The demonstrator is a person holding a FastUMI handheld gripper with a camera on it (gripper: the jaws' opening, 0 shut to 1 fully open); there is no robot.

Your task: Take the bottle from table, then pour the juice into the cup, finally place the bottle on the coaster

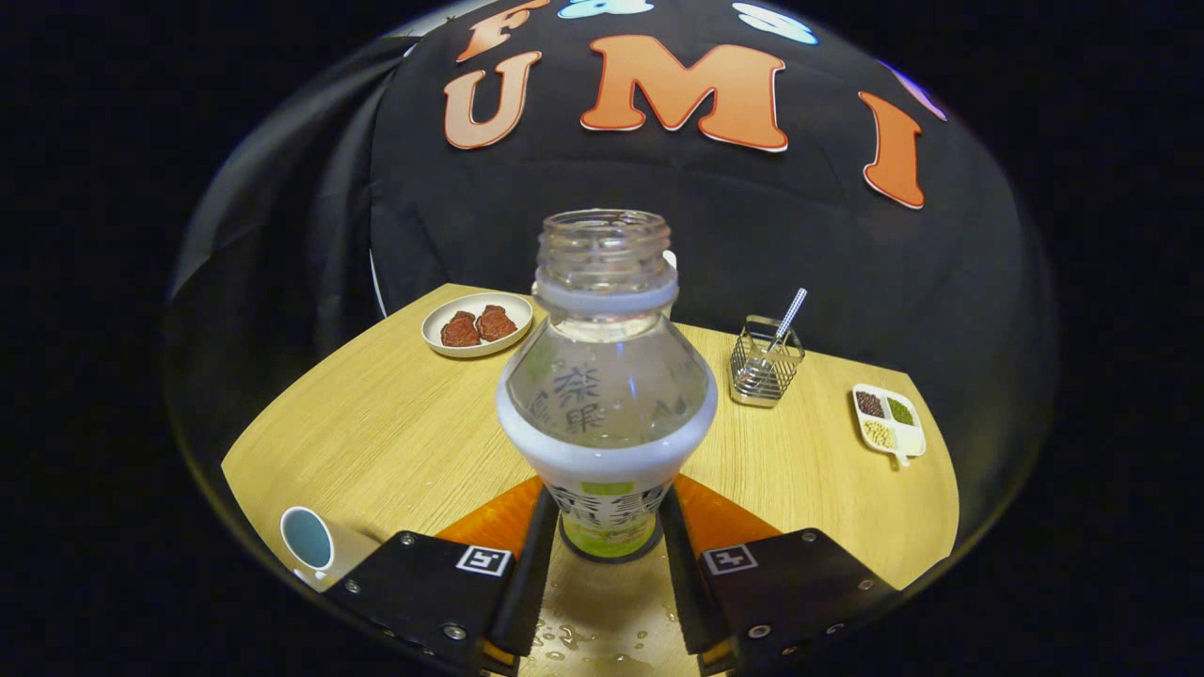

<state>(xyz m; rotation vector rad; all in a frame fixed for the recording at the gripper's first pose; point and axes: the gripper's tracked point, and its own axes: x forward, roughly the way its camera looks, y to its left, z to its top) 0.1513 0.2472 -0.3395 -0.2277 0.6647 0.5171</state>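
An uncapped clear plastic bottle (607, 376) with a white and green label stands upright between my fingers. Its base rests on an orange coaster (724, 517), whose corners show on both sides beyond the fingers. My gripper (609, 503) is shut on the bottle's lower body, with the black left finger (538, 536) and right finger (679, 536) pressing on its sides. A white cup (308, 538) with a pale blue inside sits on the table just left of the left finger.
On the round wooden table (395, 423) a small plate of brown snacks (477, 324) lies far left beyond the bottle. A wire basket with a straw (767, 362) and a divided dish of grains (889, 421) sit to the right. Water drops (583, 639) lie between the fingers' bases.
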